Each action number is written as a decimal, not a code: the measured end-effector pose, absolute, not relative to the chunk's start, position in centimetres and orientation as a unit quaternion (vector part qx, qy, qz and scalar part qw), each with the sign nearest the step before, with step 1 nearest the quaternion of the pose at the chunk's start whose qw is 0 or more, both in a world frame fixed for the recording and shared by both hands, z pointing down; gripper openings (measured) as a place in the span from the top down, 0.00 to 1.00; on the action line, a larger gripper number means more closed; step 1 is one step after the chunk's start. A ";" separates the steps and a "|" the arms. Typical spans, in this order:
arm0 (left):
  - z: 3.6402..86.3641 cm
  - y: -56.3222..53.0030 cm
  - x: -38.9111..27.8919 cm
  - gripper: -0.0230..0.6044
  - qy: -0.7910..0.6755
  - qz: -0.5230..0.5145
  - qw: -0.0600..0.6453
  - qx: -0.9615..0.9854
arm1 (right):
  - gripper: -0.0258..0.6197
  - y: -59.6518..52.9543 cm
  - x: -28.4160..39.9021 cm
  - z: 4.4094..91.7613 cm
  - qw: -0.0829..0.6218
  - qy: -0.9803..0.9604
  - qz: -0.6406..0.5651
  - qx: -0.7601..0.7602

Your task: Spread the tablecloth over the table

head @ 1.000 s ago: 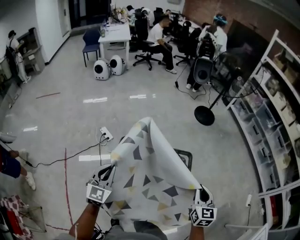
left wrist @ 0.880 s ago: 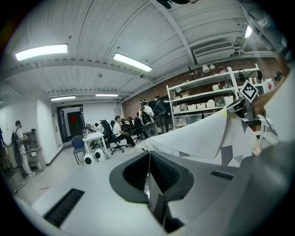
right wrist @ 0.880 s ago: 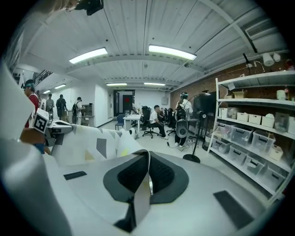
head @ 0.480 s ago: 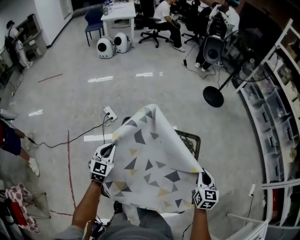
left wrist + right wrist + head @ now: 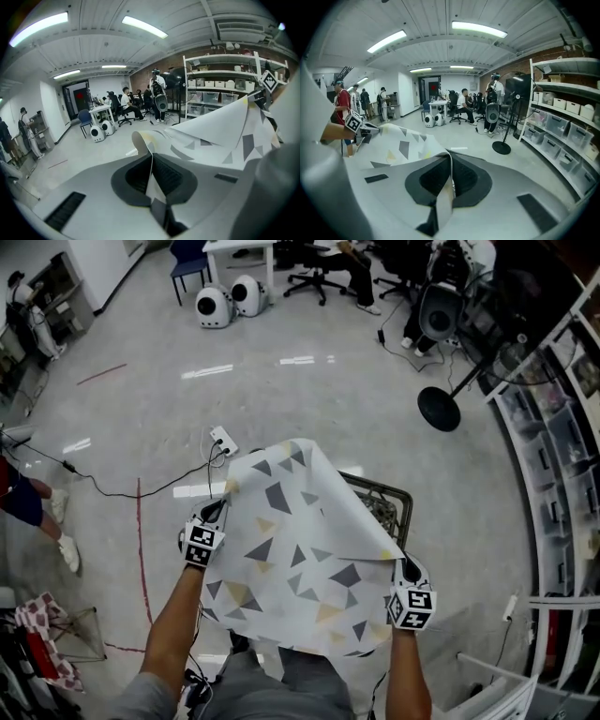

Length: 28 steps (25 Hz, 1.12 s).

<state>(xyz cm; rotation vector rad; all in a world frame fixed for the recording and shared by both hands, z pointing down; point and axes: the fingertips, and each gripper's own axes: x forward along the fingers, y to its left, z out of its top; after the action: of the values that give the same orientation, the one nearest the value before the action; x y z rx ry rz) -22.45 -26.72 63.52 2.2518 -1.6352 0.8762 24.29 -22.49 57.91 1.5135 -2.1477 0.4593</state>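
The room has a pale, glossy floor (image 5: pixel 309 399) that mirrors the ceiling lights. At the far left edge a person's legs (image 5: pixel 37 507) stand beside a black cable (image 5: pixel 112 491), which runs across to a white power strip (image 5: pixel 223 440). A red tape line (image 5: pixel 139 549) runs down the floor just left of the grippers. At the top, two round white pods (image 5: pixel 230 301) sit under a white bench (image 5: pixel 239 247), with office chairs (image 5: pixel 323 277) beside it. Further right a fan on a round black base (image 5: pixel 438 409) stands near the shelving (image 5: pixel 562 437) with clear bins along the right wall.

The tablecloth (image 5: pixel 291 559), white with grey and yellow triangles, is held in the air between the two grippers. Its far edge arches up and curls away from the person. A dark wire frame (image 5: pixel 389 507) shows on the floor past its right edge.

The left forearm (image 5: pixel 173 624) reaches forward and slightly outward. The left gripper (image 5: pixel 216 514) points down and away, its jaws clamped together on the cloth's left corner. The right forearm (image 5: pixel 408 676) reaches straight ahead. The right gripper (image 5: pixel 405 568) is tilted down likewise, its jaws pinched tight on the right corner, with the cloth's edge passing between them.
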 end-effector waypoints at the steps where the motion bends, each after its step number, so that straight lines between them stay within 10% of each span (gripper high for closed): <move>1: 64.5 -26.5 -23.1 0.96 -0.560 0.302 0.121 0.762 | 0.94 -22.2 24.3 58.6 0.238 -0.780 0.173 0.553; 12: 74.3 -25.7 -29.4 0.96 -0.611 0.288 0.278 0.683 | 0.93 -22.1 28.0 64.6 0.256 -0.742 0.237 0.573; 28: 80.4 -26.0 -30.6 0.96 -0.601 0.335 0.329 0.646 | 0.83 -25.1 35.4 79.1 0.339 -0.641 0.384 0.571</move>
<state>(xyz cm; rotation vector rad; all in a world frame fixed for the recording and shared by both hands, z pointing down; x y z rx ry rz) -30.62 -26.04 80.41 1.6908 -1.5735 0.8767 35.38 -25.13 79.07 1.4863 -1.6701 0.9994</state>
